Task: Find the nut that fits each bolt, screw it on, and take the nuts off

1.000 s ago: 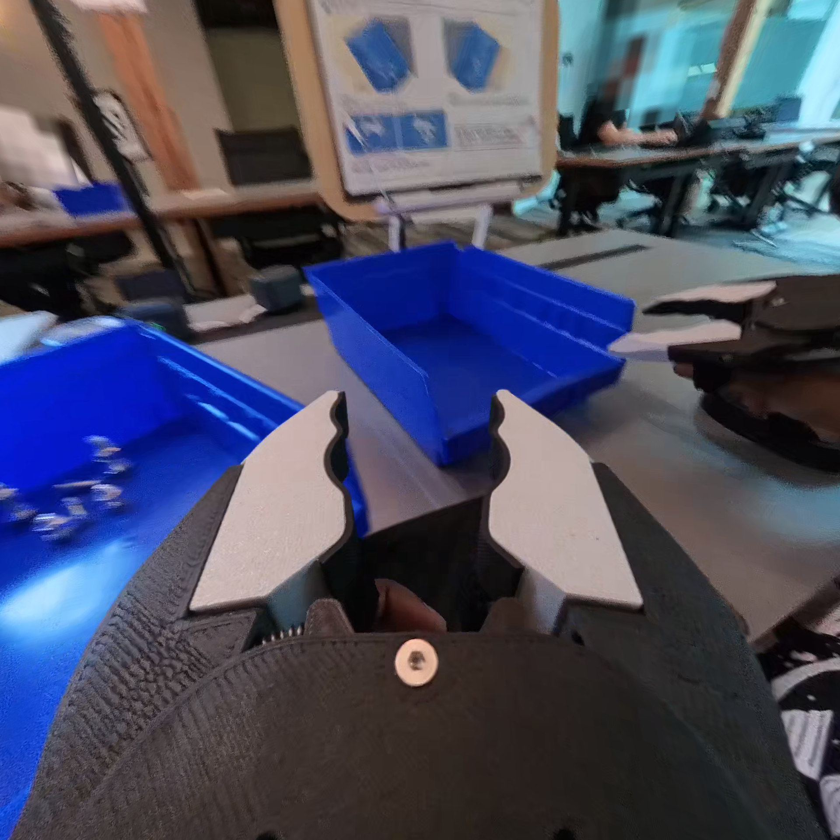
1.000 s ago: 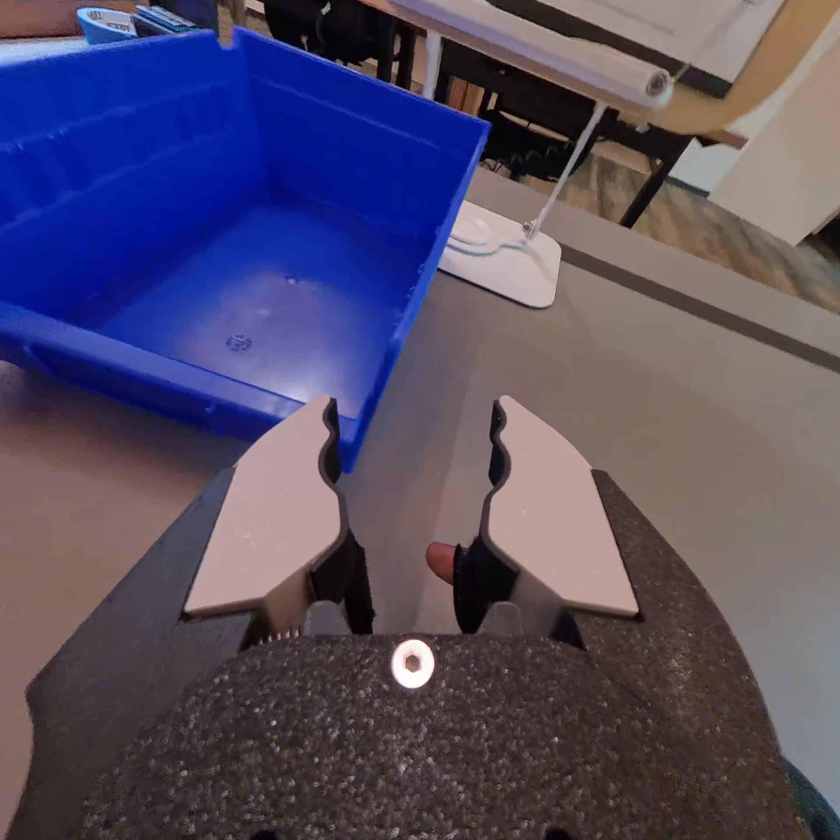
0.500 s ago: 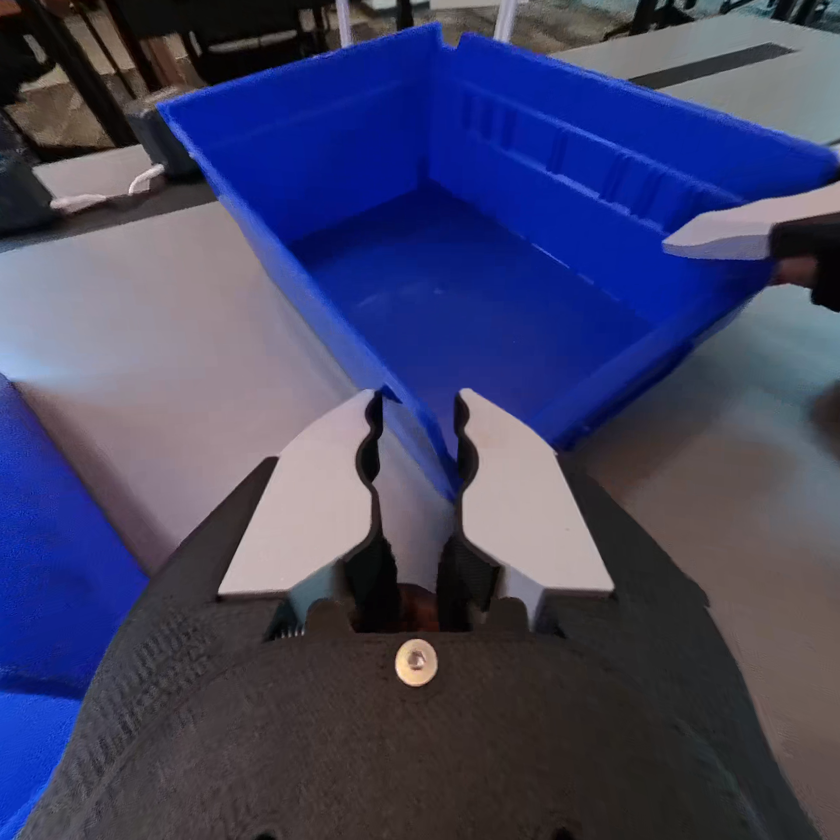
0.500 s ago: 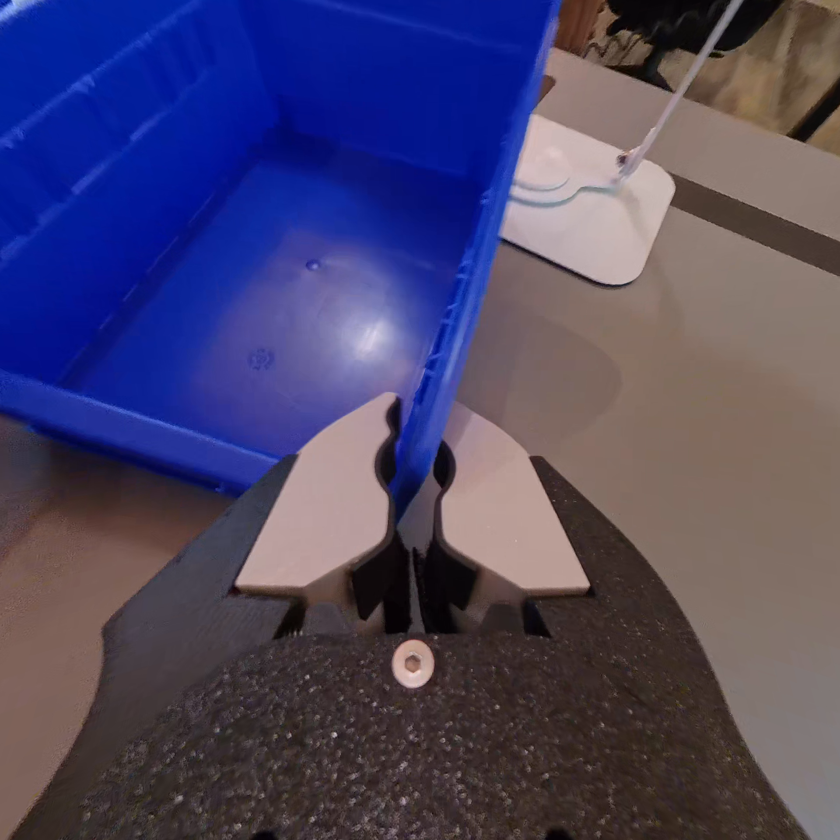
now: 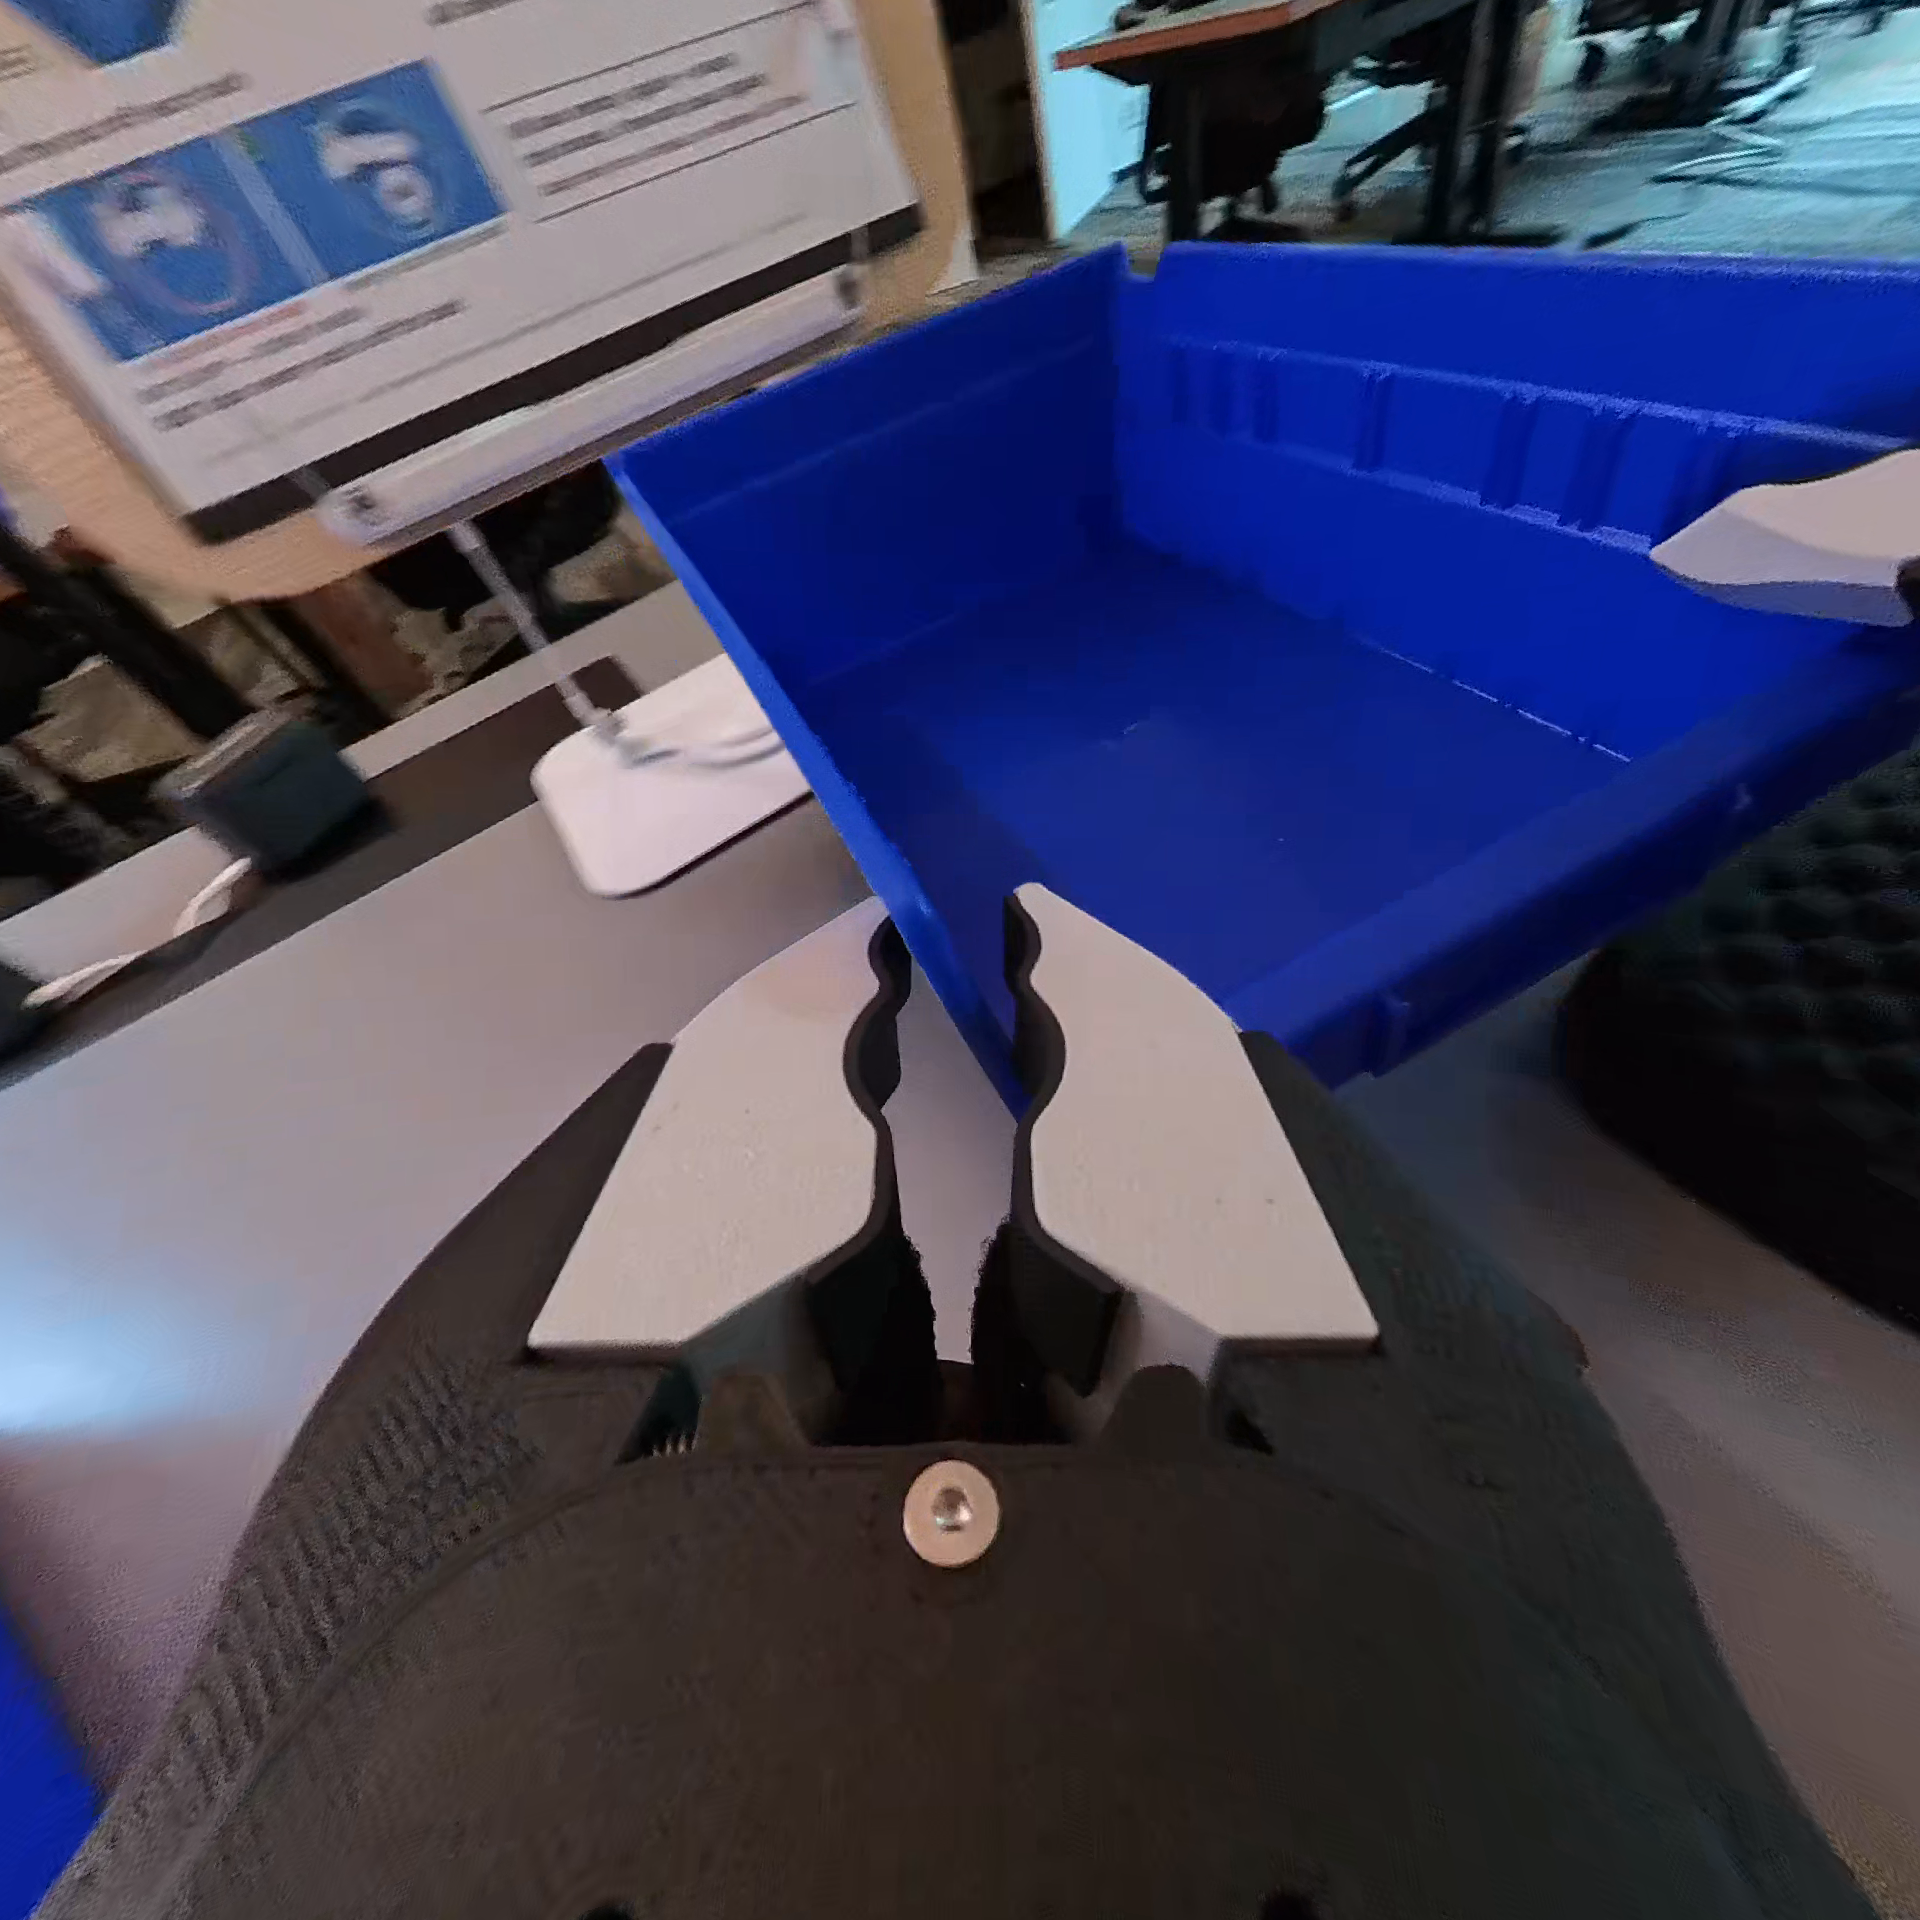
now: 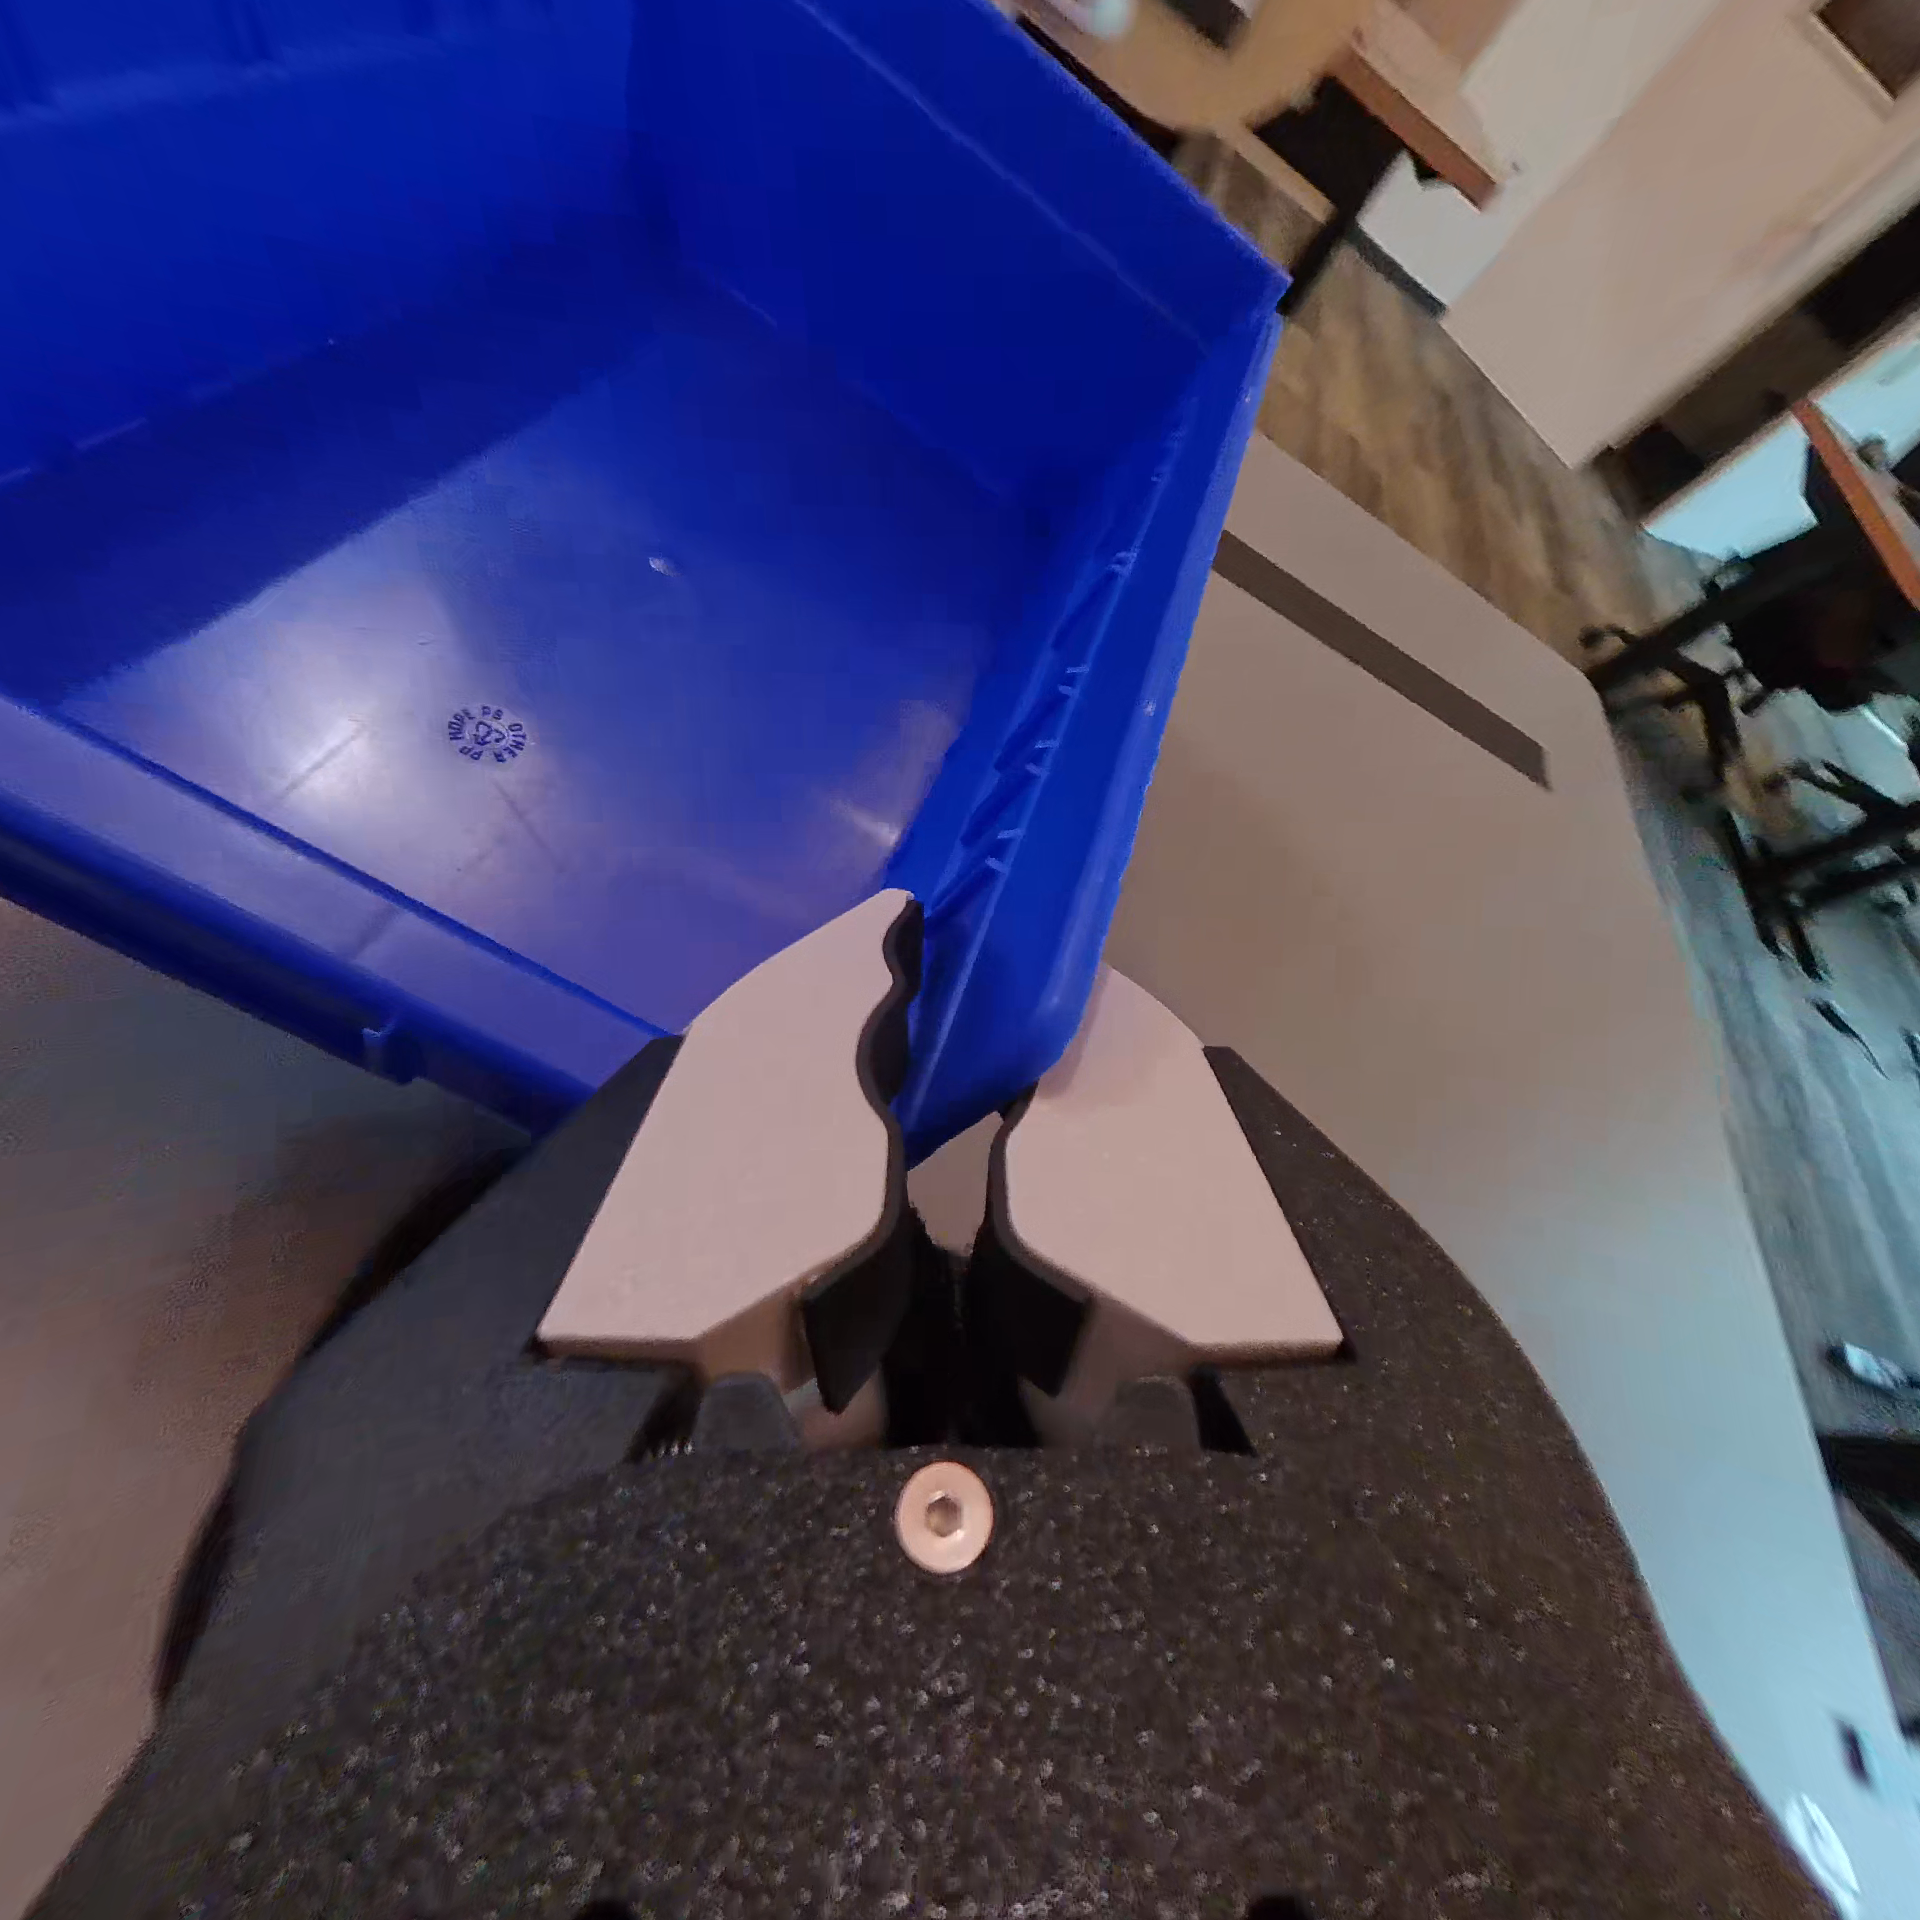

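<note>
Left claw (image 5: 956, 925) and right claw (image 6: 997, 966) each clamping blue bin (image 5: 1299, 436), moulded floor stamp (image 6: 486, 736)

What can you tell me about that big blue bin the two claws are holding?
The blue bin looks like moulded plastic: an open-topped rectangular tub with smooth glossy walls, vertical ribs along one long side and a small round moulded stamp on its floor. Nothing lies inside it. The left claw pinches one side wall near a front corner, and the right claw pinches the opposite wall. It appears tilted and lifted above the grey table, though whether any part rests there cannot be told.
</note>
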A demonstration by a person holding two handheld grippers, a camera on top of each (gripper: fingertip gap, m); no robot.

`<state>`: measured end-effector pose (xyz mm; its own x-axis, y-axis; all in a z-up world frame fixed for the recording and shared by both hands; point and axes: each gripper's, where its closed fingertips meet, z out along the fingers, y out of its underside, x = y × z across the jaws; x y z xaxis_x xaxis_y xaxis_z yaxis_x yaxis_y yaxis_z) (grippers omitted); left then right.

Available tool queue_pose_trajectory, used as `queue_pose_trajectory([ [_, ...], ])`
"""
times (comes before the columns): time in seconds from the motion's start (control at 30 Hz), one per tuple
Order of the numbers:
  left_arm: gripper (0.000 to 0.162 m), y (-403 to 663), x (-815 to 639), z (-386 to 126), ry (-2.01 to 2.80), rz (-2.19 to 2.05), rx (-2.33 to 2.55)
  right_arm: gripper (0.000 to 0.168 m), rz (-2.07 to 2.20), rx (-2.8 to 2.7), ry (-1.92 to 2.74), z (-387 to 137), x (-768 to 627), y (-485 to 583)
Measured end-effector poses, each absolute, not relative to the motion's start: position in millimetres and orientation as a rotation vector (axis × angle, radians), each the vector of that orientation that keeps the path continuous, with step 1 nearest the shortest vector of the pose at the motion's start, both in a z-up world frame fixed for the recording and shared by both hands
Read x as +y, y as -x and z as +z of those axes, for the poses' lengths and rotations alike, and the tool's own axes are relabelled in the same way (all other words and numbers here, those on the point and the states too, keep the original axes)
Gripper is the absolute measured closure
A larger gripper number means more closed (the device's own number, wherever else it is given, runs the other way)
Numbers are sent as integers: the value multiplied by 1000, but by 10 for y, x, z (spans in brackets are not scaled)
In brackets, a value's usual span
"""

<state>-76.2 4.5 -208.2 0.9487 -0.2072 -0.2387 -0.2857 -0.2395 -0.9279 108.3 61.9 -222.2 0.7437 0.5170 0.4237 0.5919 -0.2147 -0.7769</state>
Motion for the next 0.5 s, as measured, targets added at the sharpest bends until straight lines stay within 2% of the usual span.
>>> queue_pose_trajectory([
  [0.5, 144, -1172, 1119, -2292, 1727, -124, 642, 159, -262, -526, 1939, -2440, 1161, -3088],
])
